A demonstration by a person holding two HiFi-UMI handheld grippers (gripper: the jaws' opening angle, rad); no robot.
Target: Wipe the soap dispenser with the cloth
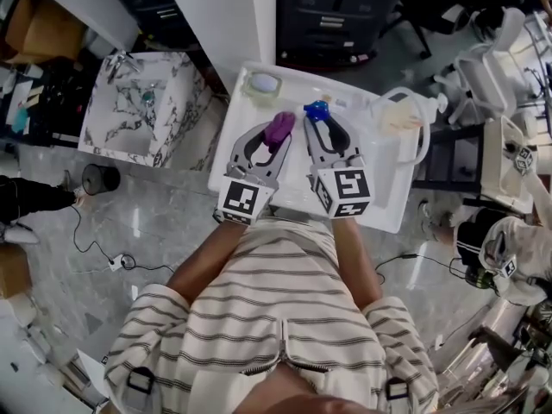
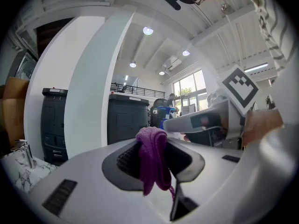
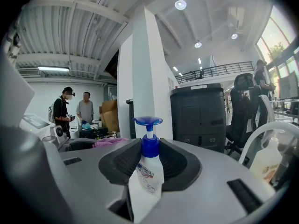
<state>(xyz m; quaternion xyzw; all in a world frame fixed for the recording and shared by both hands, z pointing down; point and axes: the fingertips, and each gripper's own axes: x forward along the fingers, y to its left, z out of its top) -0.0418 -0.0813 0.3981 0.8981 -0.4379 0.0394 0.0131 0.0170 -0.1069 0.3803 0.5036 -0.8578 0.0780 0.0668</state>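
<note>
Purple cloth (image 2: pixel 152 162) clamped in left gripper (image 1: pixel 271 142) jaws; level beside it, right gripper (image 1: pixel 323 136) clasps soap dispenser (image 3: pixel 149 169).

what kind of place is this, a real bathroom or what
Probably a workshop or open-plan office set up for recording, not a real bathroom. A marbled sink unit stands out in the open, dark filing cabinets line the back, and an office chair sits under a high industrial ceiling.
</note>
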